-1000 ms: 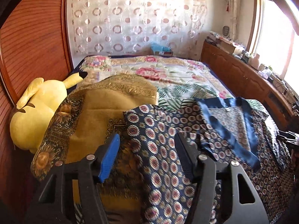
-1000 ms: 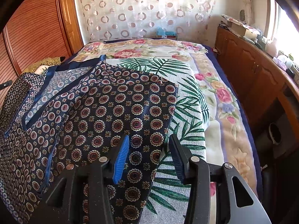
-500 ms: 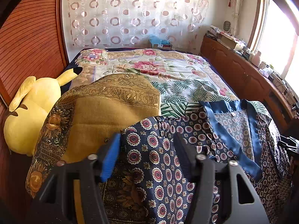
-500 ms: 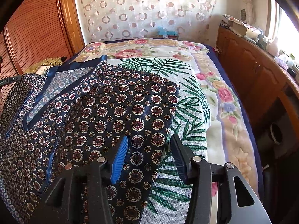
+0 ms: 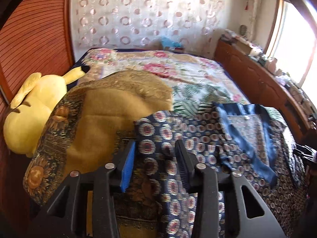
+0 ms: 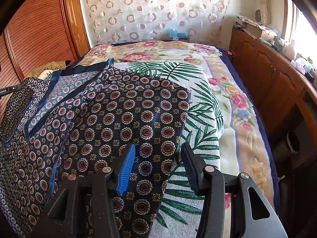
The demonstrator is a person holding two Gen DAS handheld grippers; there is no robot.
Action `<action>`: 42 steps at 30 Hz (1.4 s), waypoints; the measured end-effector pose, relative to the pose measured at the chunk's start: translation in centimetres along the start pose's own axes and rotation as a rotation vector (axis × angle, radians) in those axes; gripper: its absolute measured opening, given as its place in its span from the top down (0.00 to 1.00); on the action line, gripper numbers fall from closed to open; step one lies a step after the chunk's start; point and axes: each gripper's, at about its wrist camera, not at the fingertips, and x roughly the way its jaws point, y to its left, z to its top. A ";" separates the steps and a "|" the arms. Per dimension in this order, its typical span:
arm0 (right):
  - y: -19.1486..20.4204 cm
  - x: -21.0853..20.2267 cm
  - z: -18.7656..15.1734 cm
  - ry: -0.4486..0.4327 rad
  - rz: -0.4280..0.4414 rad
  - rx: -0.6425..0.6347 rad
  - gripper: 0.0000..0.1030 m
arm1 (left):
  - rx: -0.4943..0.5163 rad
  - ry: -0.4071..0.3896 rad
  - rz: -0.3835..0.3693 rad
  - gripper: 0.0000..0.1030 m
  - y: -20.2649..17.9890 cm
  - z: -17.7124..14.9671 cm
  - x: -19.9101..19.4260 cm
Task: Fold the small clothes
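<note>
A navy shirt with a round medallion print and plain blue collar trim lies spread on the bed, in the left wrist view (image 5: 198,134) and in the right wrist view (image 6: 126,119). My left gripper (image 5: 155,148) is open and empty, hovering over the shirt's left sleeve edge, where it overlaps a mustard-brown garment (image 5: 103,119). My right gripper (image 6: 158,154) is open and empty, above the shirt's right sleeve edge, with the floral bedspread (image 6: 208,91) under its right finger. The right gripper's tip also shows in the left wrist view (image 5: 305,152).
A yellow plush toy (image 5: 33,111) lies at the bed's left edge against a wooden slatted wall (image 5: 33,35). A wooden cabinet (image 6: 267,75) with clutter on top runs along the right side. A patterned curtain (image 6: 154,10) hangs behind the bed.
My left gripper has swung a little left and down over the sleeve, and its view is blurred by motion. My right gripper has barely moved. Both jaws stay open.
</note>
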 end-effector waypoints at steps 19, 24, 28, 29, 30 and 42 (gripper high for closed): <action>-2.5 3.6 4.5 0.039 0.042 0.002 0.54 | 0.083 -0.003 -0.053 0.94 -2.8 -0.8 -0.9; -2.3 4.6 5.4 0.047 0.067 -0.013 0.96 | 0.080 -0.033 -0.076 0.98 -3.8 -1.8 -2.4; -0.8 3.1 5.2 -0.012 0.131 -0.026 0.98 | 0.087 -0.068 -0.102 0.98 -4.7 -2.9 -4.6; -0.4 2.3 5.1 -0.039 0.164 -0.025 0.98 | 0.089 -0.077 -0.109 0.98 -4.9 -3.2 -5.3; 0.1 1.3 4.9 -0.075 0.197 -0.026 0.98 | 0.090 -0.084 -0.112 0.98 -5.1 -3.6 -5.8; 0.2 -6.8 -2.5 -0.207 0.251 -0.030 0.98 | 0.040 -0.145 -0.091 0.98 -3.1 -10.3 -12.1</action>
